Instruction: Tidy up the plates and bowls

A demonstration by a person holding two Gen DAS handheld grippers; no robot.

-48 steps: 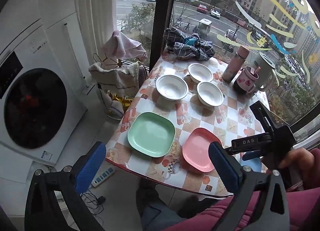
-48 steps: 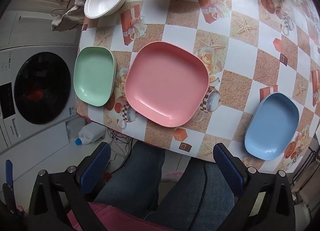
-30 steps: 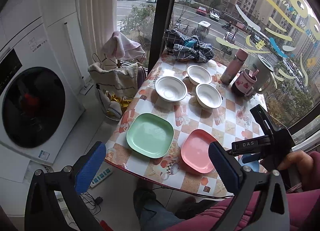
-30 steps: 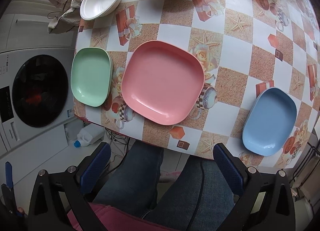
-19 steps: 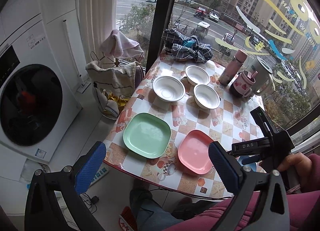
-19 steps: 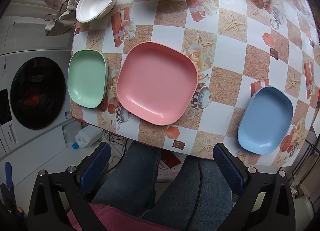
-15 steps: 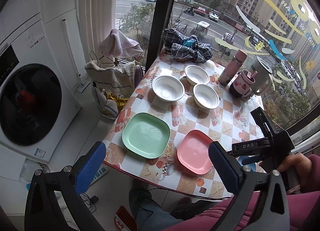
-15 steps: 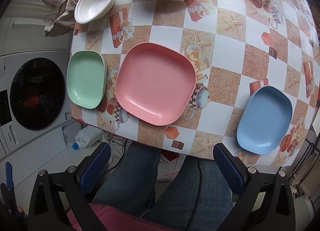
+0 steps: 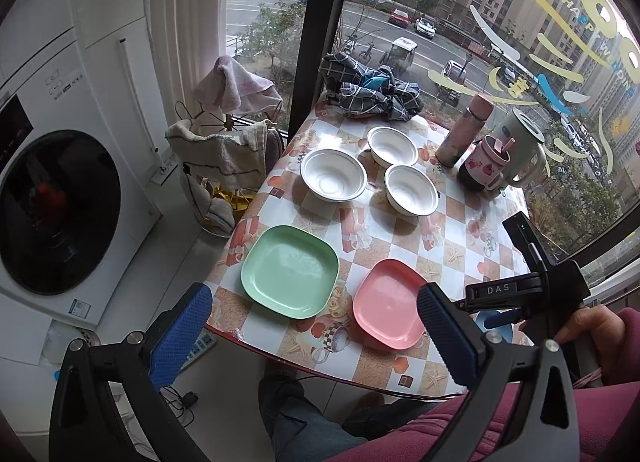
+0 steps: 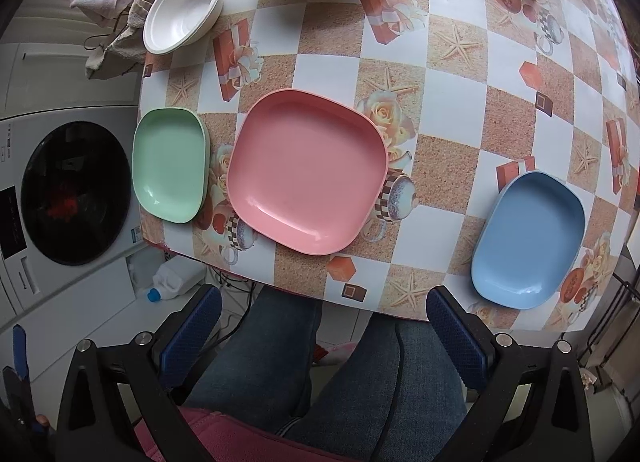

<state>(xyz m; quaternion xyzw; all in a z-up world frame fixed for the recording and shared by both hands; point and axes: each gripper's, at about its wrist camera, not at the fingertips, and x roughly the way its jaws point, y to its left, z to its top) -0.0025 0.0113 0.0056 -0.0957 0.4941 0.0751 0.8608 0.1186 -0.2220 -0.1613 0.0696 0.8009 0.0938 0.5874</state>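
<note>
Nothing has been gathered yet: three square plates lie in a row along the near edge of the desk [image 10: 460,109] and three white bowls sit apart from one another toward the far edge. The right gripper [image 10: 320,326] hangs over the person's lap just off the near edge, its blue-padded fingers [image 10: 191,326] spread wide with nothing between them, and the pink plate [image 10: 306,169] lies straight ahead of that gap, flat, its near rim close to the desk edge. The green plate [image 10: 170,163] sits just beside the pink one toward the near left corner, not touching it, while the blue plate [image 10: 528,240] lies well apart near the near right corner. The left gripper [image 9: 316,326] is held farther back and higher, its fingers likewise wide apart and empty; from there the green plate [image 9: 290,272] lies ahead and slightly left of centre. The large white bowl [image 9: 333,180] and two smaller white bowls [image 9: 411,189] stand behind the plates. Judging by position, the right gripper is nearer to a plate, and a forward reach would bring its fingers to the pink plate's near rim; the shallow rim offers little to grip, so the lower finger would need to slide under the edge.
</note>
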